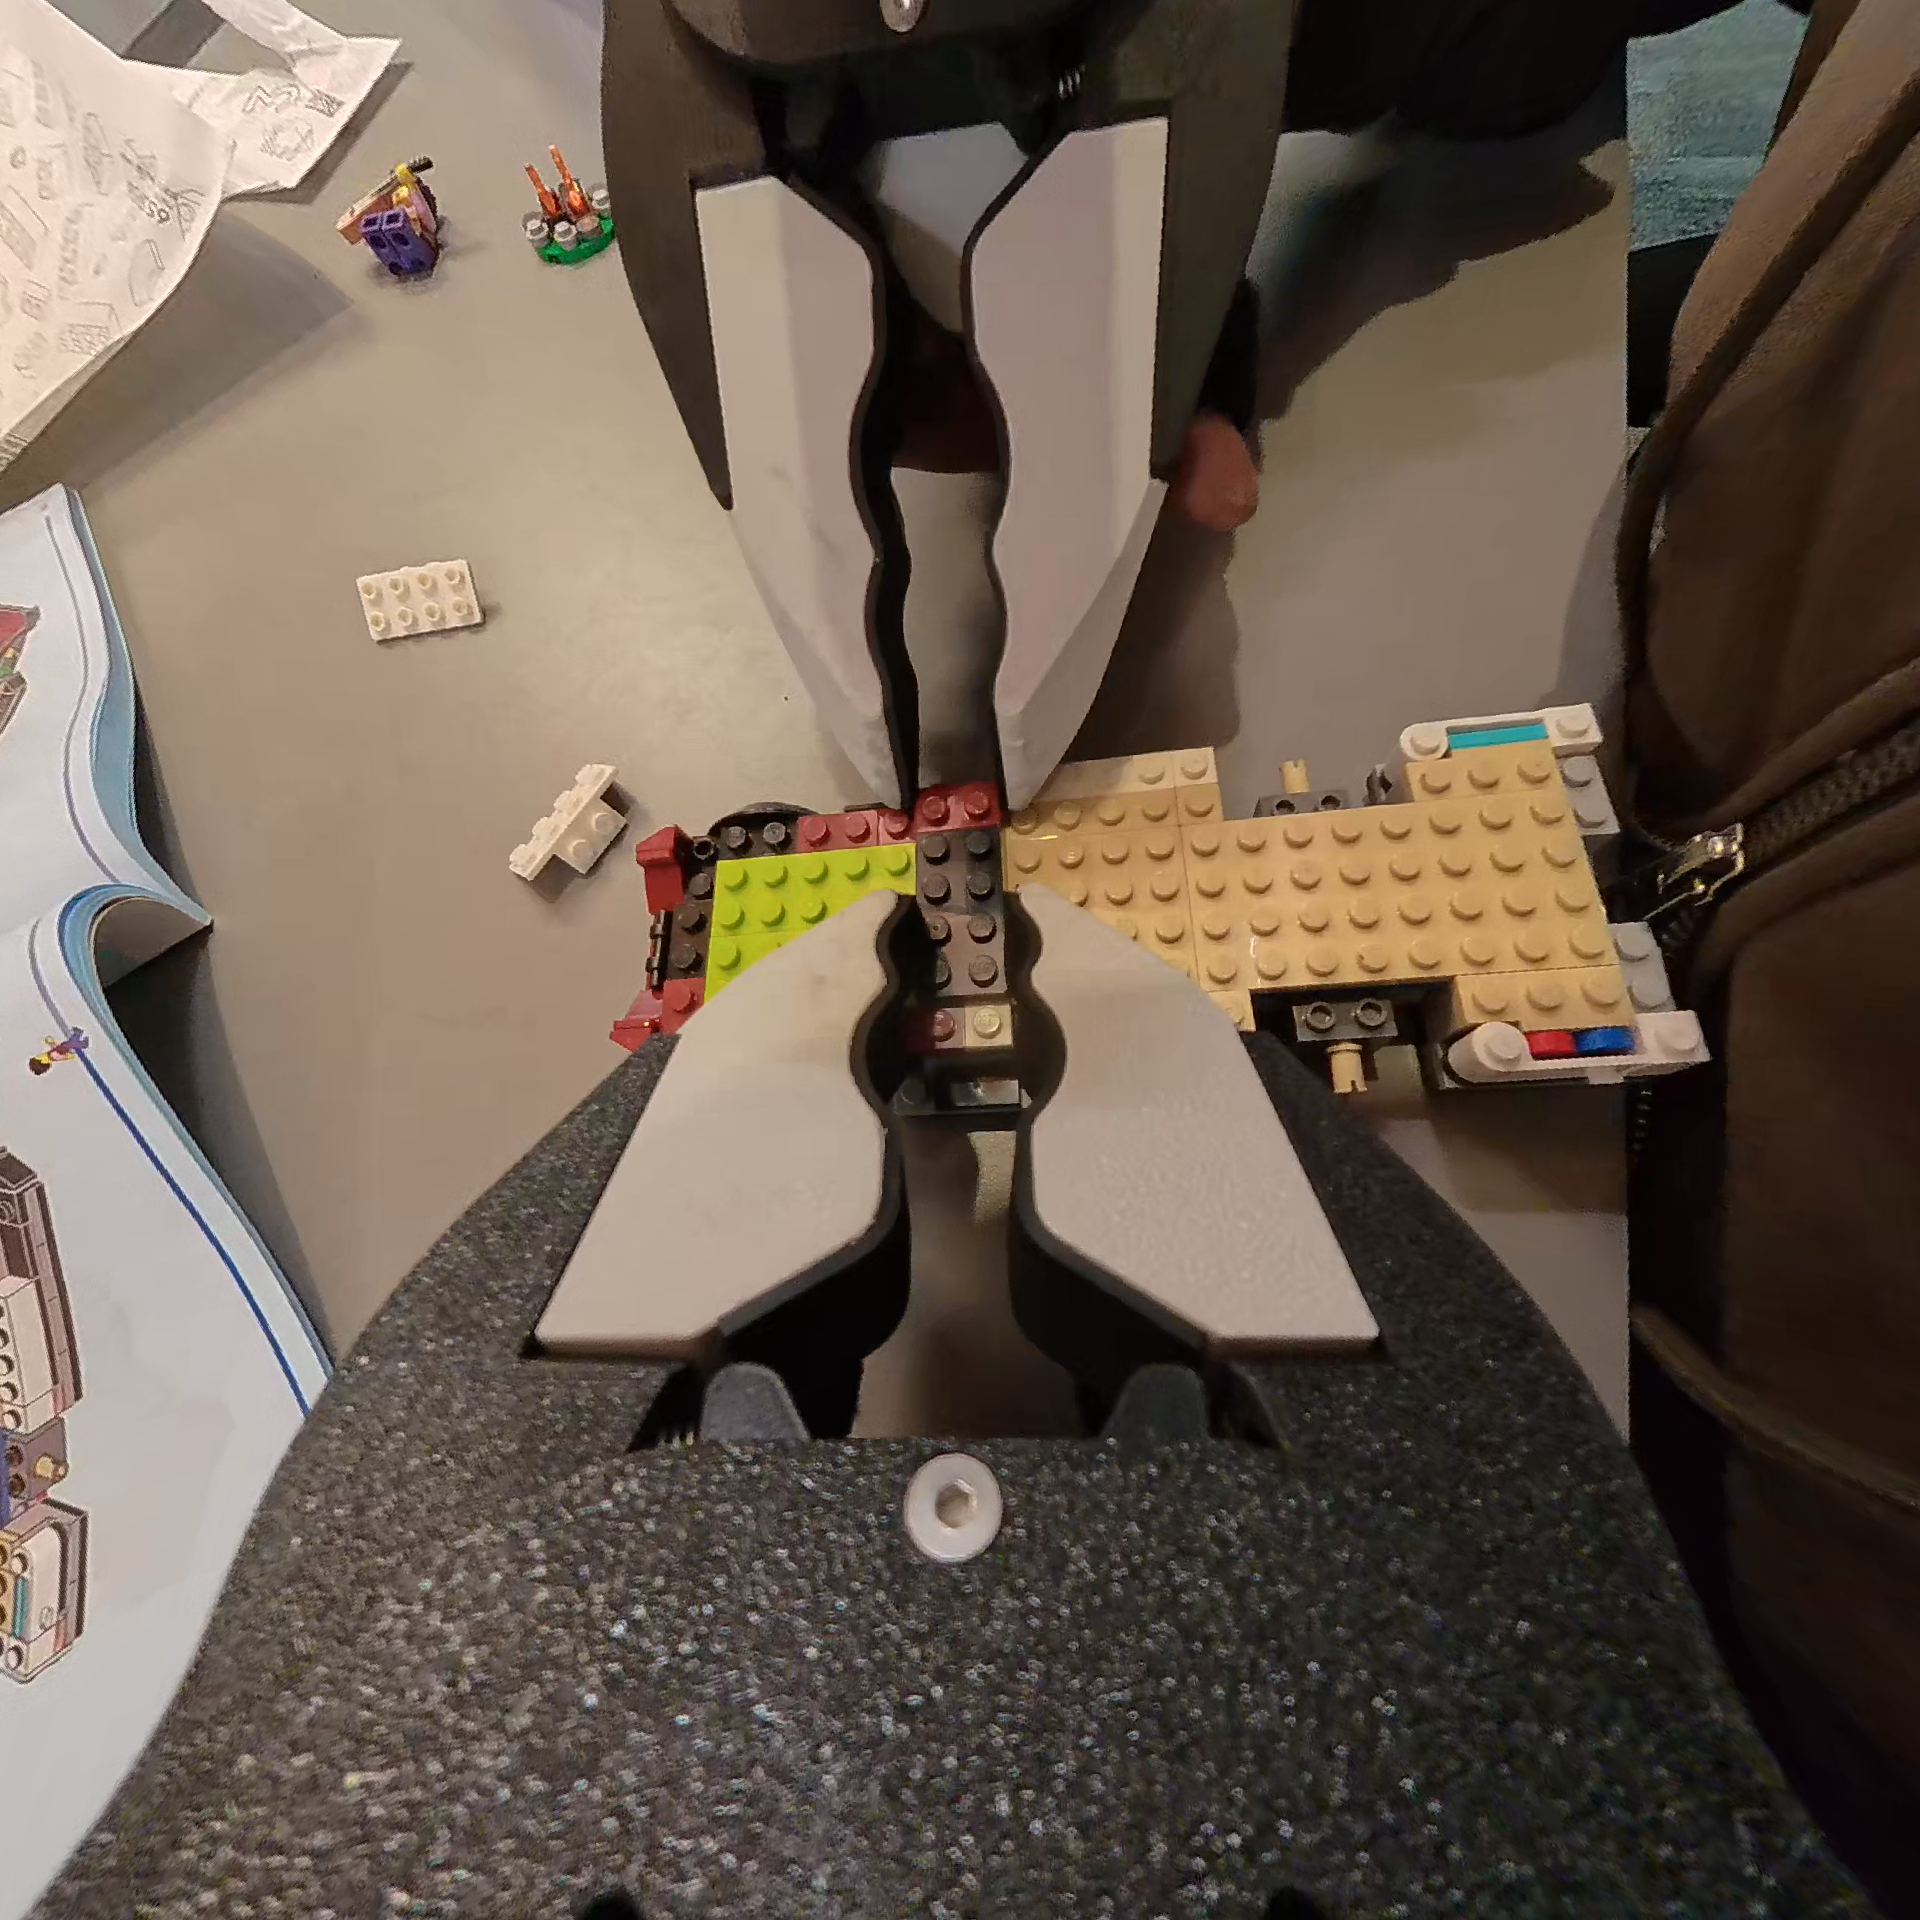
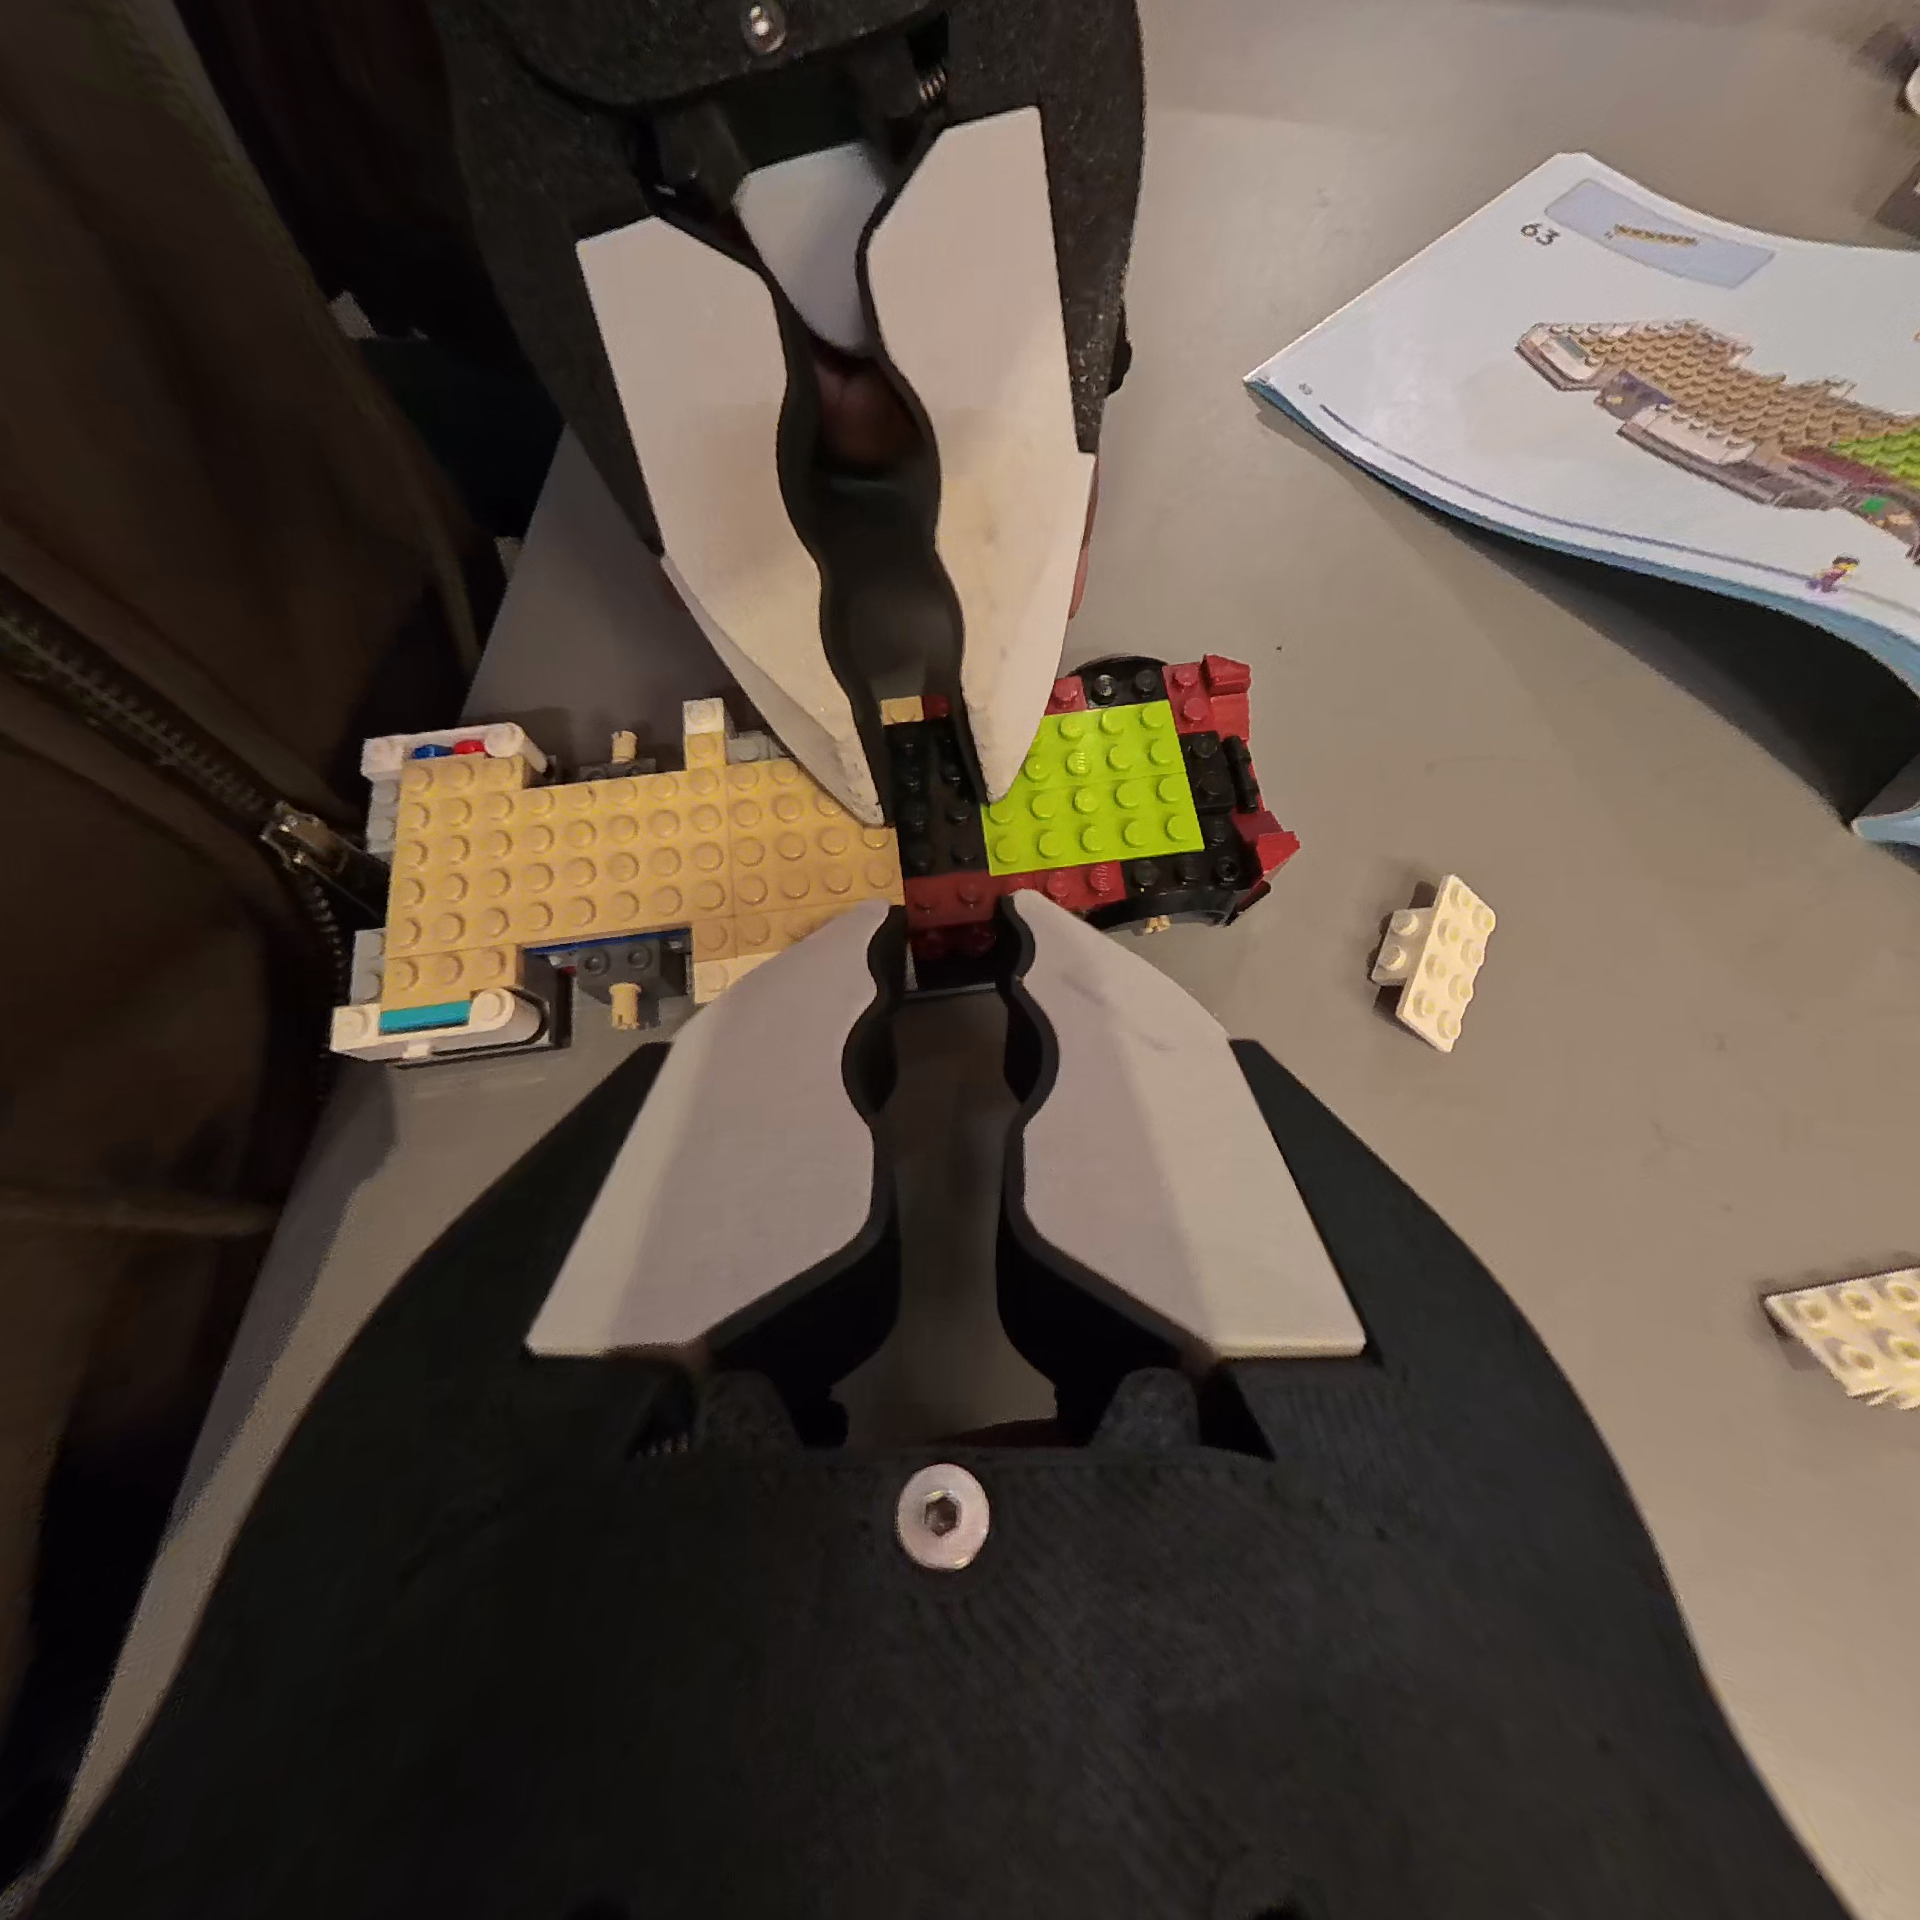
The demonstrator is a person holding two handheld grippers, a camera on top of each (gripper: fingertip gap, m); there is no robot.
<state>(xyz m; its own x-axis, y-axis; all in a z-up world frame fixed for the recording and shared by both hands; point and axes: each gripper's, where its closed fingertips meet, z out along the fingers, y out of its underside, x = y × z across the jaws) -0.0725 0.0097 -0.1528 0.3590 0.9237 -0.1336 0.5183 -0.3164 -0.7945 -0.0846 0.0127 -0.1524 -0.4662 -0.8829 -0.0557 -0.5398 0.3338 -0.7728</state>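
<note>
Two grippers meet over one brick model [image 1: 1299,883], which lies flat on the grey counter [image 1: 520,468], studs up.

- Left gripper [image 1: 961,914]: fingers narrowed to a small gap and closed on the black strip [image 1: 956,883] across the model's middle, one finger on the tan side and one on the lime side.
- Right gripper [image 2: 951,925]: comes in from the opposite edge. Its fingers are just as narrow, and the tips clamp the dark red brick [image 1: 956,805] at the end of that strip.
- Build state: tan deck, lime panel and dark red nose are joined. The studs on top are bare, and open pegs show along both long edges.
- Loose parts: a white plate [image 1: 421,603] and a small white piece [image 1: 571,821] lie apart on the counter beyond the nose. Two small builds [image 1: 395,223] stand farther off.
- Room: the tan end sits close to a dark jacket [image 1: 1766,935] at the counter edge, so it is tight there. An open booklet [image 1: 104,1039] and paper sheets [image 1: 104,208] border the nose side, with bare counter between them and the model.
</note>
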